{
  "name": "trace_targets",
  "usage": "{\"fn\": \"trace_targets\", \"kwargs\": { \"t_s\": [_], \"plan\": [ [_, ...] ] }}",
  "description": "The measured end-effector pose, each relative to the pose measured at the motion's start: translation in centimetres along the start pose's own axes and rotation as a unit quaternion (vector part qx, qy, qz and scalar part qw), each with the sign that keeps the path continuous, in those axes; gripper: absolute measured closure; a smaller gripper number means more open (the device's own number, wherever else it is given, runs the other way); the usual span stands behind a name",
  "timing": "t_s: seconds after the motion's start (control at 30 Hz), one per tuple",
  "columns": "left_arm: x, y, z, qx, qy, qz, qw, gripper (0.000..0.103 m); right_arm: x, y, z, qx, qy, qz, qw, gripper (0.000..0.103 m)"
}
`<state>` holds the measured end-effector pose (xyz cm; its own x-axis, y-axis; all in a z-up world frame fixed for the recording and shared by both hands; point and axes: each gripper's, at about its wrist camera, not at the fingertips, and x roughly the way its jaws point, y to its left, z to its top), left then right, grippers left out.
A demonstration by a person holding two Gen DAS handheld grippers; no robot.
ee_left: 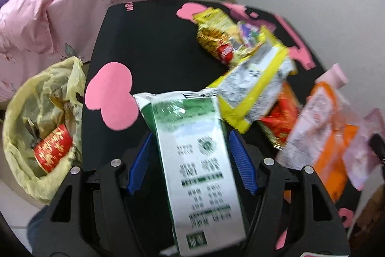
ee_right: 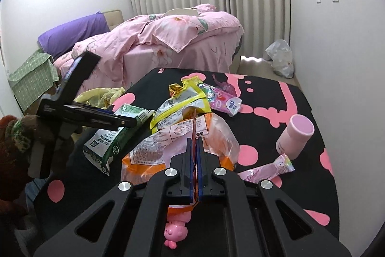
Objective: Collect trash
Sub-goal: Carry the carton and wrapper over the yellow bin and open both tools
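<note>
My left gripper [ee_left: 190,148] holds a green and white carton [ee_left: 197,160] between its blue pads, above the black table [ee_left: 149,40]; from the right wrist view the same carton [ee_right: 115,136] hangs tilted in that gripper [ee_right: 125,122]. My right gripper [ee_right: 195,148] is shut on the edge of an orange and clear wrapper [ee_right: 168,143], also in the left wrist view [ee_left: 320,136]. A yellow snack bag [ee_left: 255,90] and other wrappers lie in a pile on the table. A yellow trash bag [ee_left: 43,127] with a red packet inside stands left of the table.
A pink cup [ee_right: 296,134] lies on its side at the table's right, next to a pink wrapper [ee_right: 267,170]. A pink toy figure [ee_right: 175,230] lies under my right gripper. A bed with pink bedding [ee_right: 168,40] stands behind. A white bag [ee_right: 281,59] sits by the wall.
</note>
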<state>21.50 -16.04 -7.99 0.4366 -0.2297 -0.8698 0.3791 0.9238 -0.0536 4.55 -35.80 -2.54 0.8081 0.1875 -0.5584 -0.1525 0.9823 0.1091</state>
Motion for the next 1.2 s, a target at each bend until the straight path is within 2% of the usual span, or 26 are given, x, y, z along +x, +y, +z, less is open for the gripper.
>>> {"fn": "trace_targets", "kwargs": {
  "t_s": [0.1,0.2,0.3,0.4,0.5,0.6,0.93,1.2],
  "plan": [
    [1.2,0.2,0.7,-0.001,0.015,0.005,0.9999,0.042,0.4,-0.1,-0.2,0.006,0.004,0.004,1.0,0.098],
    [0.0,1.0,0.6,-0.022,-0.004,-0.027,0.9994,0.045,0.4,0.0,-0.3,0.01,0.006,0.013,1.0,0.098],
    [-3.1,1.7,-0.4,-0.031,-0.052,-0.06,0.9964,0.046,0.2,0.2,-0.1,0.015,0.003,0.025,1.0,0.098],
    [-7.0,2.4,-1.9,-0.038,-0.112,-0.075,0.9901,0.047,0.0,0.4,0.2,0.021,-0.001,0.035,0.999,0.098],
    [-10.4,3.1,-3.3,-0.043,-0.165,-0.073,0.9826,0.048,0.0,0.6,0.8,0.031,-0.005,0.047,0.998,0.098],
    [-12.4,3.8,-4.1,-0.047,-0.194,-0.07,0.9774,0.049,-0.2,1.5,1.6,0.028,-0.012,0.052,0.998,0.098],
    [-15.7,5.7,-6.3,-0.064,-0.229,-0.071,0.9688,0.049,0.2,4.2,4.3,0.014,-0.015,0.07,0.997,0.098],
    [-18.5,10.8,-8.0,-0.111,-0.26,-0.039,0.9584,0.049,2.0,8.1,7.4,-0.015,-0.021,0.104,0.994,0.098]
  ]
}}
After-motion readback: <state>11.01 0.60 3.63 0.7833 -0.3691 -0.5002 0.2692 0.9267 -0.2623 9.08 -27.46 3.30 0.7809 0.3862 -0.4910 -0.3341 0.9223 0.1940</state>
